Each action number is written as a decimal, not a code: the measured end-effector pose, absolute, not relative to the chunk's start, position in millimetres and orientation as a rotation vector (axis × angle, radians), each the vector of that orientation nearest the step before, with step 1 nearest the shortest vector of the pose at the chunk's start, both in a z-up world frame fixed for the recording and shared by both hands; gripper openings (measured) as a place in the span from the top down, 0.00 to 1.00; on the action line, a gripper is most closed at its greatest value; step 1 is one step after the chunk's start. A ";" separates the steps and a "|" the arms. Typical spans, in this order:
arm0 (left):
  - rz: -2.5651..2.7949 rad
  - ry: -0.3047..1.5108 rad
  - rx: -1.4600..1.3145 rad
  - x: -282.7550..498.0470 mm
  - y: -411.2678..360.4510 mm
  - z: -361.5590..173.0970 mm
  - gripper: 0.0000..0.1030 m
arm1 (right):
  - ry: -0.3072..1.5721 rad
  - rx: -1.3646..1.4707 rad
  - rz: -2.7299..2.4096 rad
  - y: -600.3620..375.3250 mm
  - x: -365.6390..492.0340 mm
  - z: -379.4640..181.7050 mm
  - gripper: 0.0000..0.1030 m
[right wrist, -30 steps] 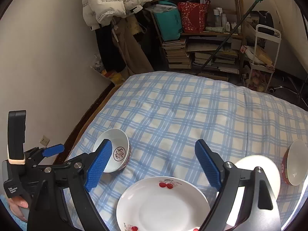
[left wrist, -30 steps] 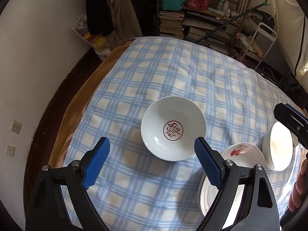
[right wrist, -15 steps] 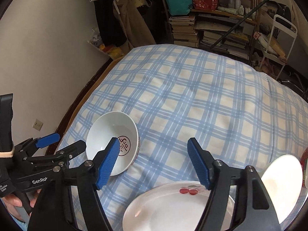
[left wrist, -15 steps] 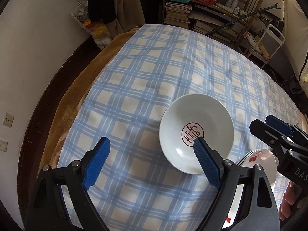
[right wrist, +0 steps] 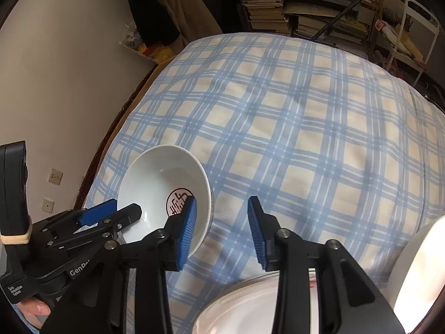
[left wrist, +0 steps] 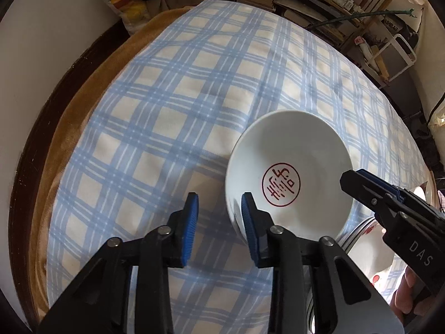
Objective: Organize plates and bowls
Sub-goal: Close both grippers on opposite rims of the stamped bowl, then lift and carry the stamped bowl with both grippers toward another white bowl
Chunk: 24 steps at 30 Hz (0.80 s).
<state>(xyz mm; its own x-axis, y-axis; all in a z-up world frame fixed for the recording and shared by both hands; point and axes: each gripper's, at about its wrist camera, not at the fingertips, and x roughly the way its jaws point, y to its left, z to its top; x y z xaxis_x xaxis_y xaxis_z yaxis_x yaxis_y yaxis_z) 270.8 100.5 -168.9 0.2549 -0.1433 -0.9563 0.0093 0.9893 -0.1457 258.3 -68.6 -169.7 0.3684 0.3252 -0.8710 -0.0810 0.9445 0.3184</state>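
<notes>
A white bowl [left wrist: 292, 153] with a red round seal in its bottom sits on the blue checked cloth [left wrist: 167, 111]. My left gripper [left wrist: 219, 222] points down over the bowl's left rim, and its jaws are closing. One blue pad is inside the bowl, and the other is outside, apart from the wall. In the right wrist view my right gripper [right wrist: 221, 231] straddles the opposite rim of the bowl [right wrist: 167, 172]. Its jaws are closing too, and the outer pad is clear of the rim. Each gripper appears in the other's view: the right gripper [left wrist: 358, 183], the left gripper [right wrist: 111, 214].
A white plate with cherries [right wrist: 250, 306] lies just in front of the bowl, under my right gripper. Another white dish [right wrist: 417, 264] sits at the right edge. A hand [left wrist: 408, 292] holds the right gripper. A wall [right wrist: 55, 83] is on the left and bookshelves [right wrist: 278, 5] stand behind.
Both grippers have come down to the bowl and their jaws have narrowed a lot. Each pair now straddles a rim of the bowl, which fills more of both views.
</notes>
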 end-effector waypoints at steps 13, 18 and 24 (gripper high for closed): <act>-0.148 1.268 -0.117 271.8 90.7 -165.4 0.92 | 1.208 0.232 0.271 -57.5 258.1 -179.7 0.91; -0.152 1.240 -0.086 267.9 82.8 -153.3 0.92 | 1.198 0.180 0.251 -57.4 251.6 -176.1 0.91; -0.174 1.190 -0.004 257.7 67.8 -135.6 0.92 | 1.170 0.229 0.256 -74.1 242.8 -162.3 0.91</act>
<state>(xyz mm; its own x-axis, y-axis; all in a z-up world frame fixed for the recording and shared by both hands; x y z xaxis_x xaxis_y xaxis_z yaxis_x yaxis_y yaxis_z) 257.7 67.8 -135.6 0.3597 -0.1366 -0.9230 0.1326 0.9867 -0.0944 242.8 -74.1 -162.3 0.3673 0.3153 -0.8750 -0.0793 0.9480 0.3083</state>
